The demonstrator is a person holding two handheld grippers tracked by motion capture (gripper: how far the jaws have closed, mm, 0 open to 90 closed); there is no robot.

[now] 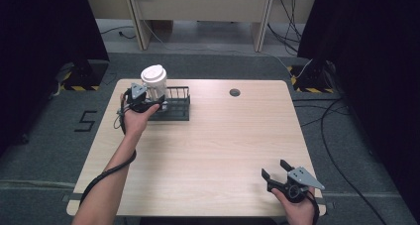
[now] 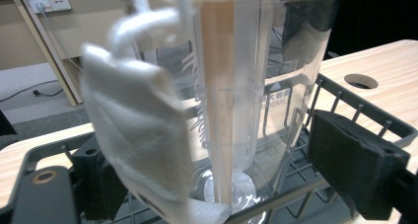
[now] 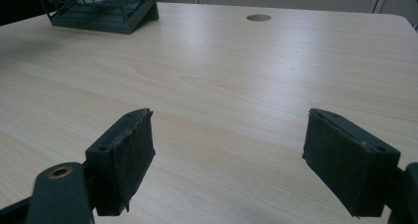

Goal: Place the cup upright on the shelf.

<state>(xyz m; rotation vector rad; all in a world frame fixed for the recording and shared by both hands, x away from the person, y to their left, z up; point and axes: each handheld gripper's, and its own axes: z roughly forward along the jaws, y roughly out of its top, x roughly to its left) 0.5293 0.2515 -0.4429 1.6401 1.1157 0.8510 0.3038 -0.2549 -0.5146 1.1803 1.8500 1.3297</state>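
High view: left gripper (image 1: 148,102) jaws straddle upright cup (image 1: 154,83) in rack (image 1: 174,104), far-left corner; grip unconfirmed. Right gripper (image 1: 275,171) released, near-right, far off.

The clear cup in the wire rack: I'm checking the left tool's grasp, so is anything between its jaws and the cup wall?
Yes. A white tea bag hangs against the clear cup, in front of the left jaw.
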